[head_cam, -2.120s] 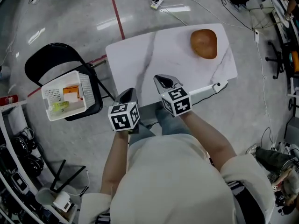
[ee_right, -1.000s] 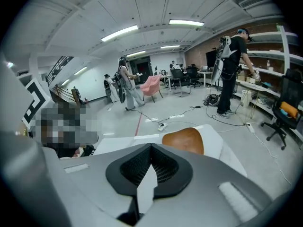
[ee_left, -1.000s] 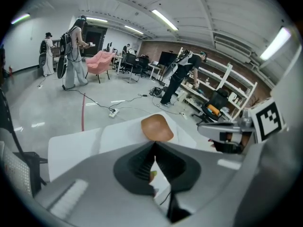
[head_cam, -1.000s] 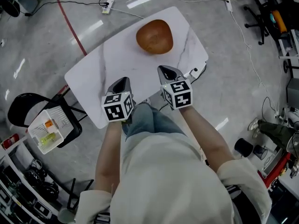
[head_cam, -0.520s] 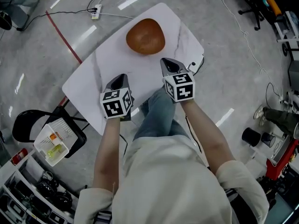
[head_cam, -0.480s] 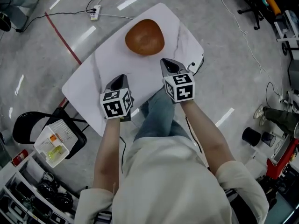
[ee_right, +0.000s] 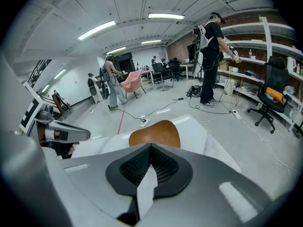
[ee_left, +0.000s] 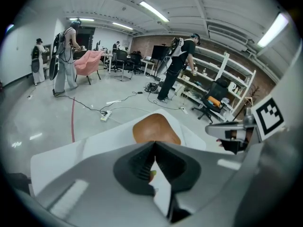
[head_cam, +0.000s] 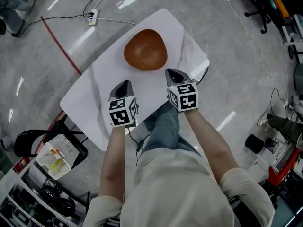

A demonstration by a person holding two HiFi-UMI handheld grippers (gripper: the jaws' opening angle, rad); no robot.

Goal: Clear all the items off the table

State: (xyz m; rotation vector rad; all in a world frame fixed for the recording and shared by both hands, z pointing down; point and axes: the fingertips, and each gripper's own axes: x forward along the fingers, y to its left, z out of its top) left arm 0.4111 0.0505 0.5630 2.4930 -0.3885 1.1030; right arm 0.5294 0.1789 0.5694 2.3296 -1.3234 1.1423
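White marble-patterned table (head_cam: 106,72) bore only a brown rounded wooden bowl (head_cam: 145,56); left gripper (head_cam: 123,84) and right gripper (head_cam: 173,73) hovered before it — closed, empty — likely lining up.

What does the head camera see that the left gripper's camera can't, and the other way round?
Only the head view shows the white plastic basket on the black folding chair, and the person's forearms. Only the left gripper view shows the pink armchair, the wall shelves and people standing far across the room. Both show the brown wooden bowl on the white marble-look table, plus the left gripper and the right gripper.
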